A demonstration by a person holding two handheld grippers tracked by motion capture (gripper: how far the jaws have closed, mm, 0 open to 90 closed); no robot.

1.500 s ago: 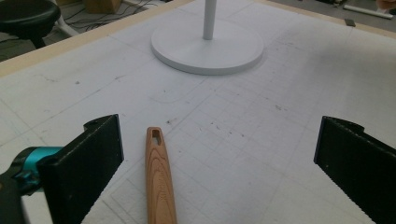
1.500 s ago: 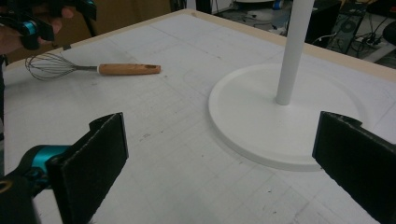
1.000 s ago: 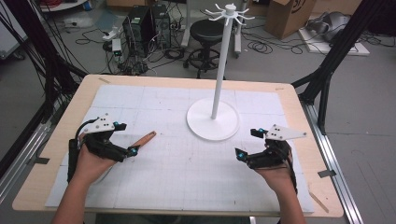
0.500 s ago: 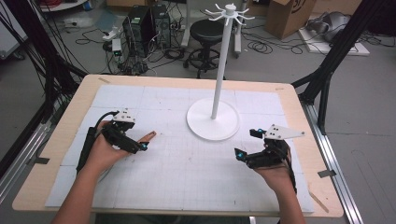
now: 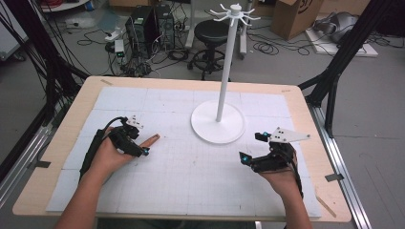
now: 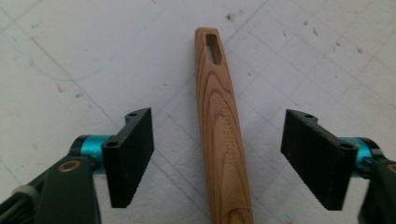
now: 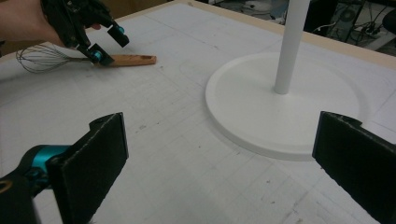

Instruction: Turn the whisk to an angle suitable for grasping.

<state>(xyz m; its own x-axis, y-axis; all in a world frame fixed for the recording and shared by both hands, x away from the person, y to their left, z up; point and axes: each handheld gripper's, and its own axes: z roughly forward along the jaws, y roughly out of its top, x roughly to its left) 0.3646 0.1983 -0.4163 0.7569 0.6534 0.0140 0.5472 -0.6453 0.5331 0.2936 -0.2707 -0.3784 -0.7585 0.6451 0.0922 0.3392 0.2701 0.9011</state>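
The left claw (image 5: 141, 145) has slid right and forward across the table (image 5: 57, 157) since the earlier frames, and now sits over the whisk (image 7: 88, 59), its jaws spread to either side of the wooden handle (image 6: 223, 135) without touching it. The whisk lies flat at the left of the table, well apart from the white stand (image 5: 218, 121), wire head toward the left edge and handle end pointing right.

It should handle as a light thing: the handle stiff and dry, with enough grain that it is unlikely to slip, while the thin wire loops (image 7: 39, 59) would spring and bend if squeezed. The handle's middle, between the jaws now, looks the best place to take hold.

The handle is pale brown with dark grain, tapers toward a slotted hanging hole (image 6: 214, 45), and carries stamped lettering, probably a maker's name.

At the near right, the right claw (image 5: 252, 148) rests spread and empty, facing the stand.
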